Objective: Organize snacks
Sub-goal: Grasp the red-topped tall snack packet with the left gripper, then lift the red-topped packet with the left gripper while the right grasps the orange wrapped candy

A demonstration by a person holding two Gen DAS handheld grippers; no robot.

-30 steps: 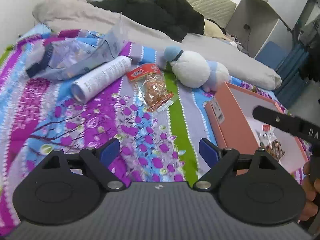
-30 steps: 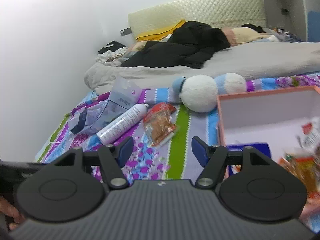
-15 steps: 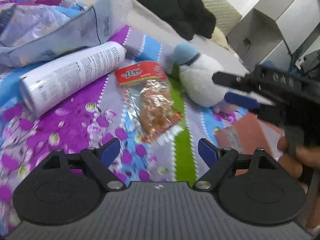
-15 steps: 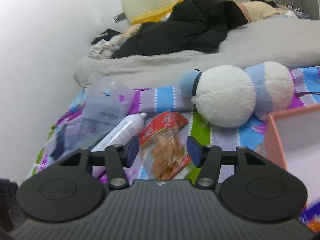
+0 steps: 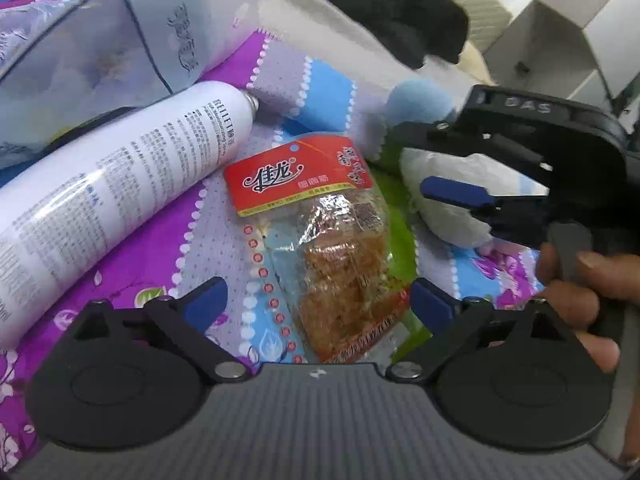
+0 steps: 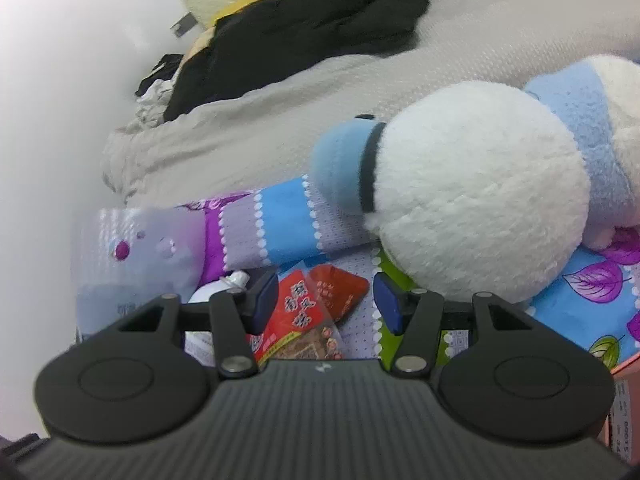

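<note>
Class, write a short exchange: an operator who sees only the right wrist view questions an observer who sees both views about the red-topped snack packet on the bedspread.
Operator: I see only the red top of the snack packet, in front of my open right claw. What is below that top?
Observer: A clear lower half filled with brown pieces.
Operator: Where is the left claw?
Observer: It is open, with one finger on each side of the packet's lower end. Neither finger grips it.
</note>
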